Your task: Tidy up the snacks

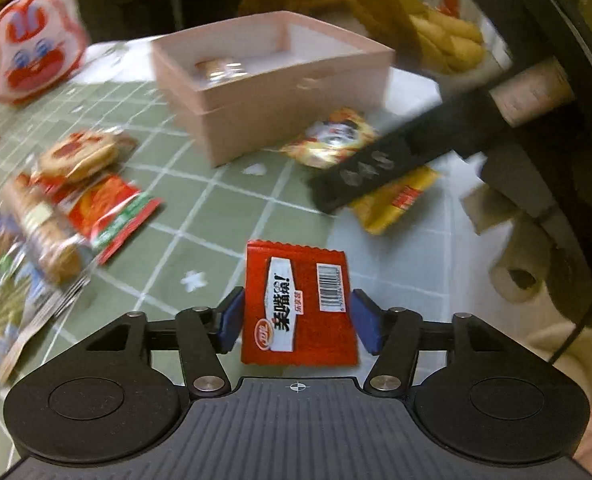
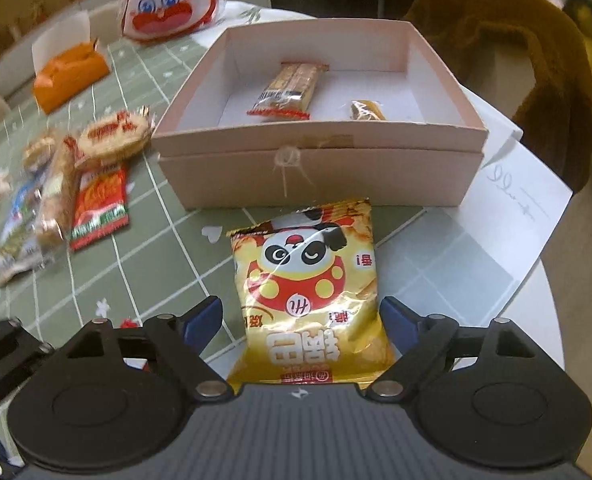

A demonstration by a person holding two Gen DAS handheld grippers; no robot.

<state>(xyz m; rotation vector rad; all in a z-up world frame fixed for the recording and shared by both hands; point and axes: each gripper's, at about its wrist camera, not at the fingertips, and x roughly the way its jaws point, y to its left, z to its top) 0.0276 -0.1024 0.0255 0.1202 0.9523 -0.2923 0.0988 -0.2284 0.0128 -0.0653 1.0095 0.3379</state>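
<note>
The left gripper (image 1: 296,316) is clamped on a red packet (image 1: 298,304). The right gripper's (image 2: 302,320) jaws stand apart around a panda bag (image 2: 308,280), just before the pink box (image 2: 320,168).

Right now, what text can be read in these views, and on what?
"亲嘴烧!" on the red packet in the left claw; barcode digits too small.
"Hi", upside down, on the panda bag at the right claw.
Other wrappers: blurred, unreadable.
</note>
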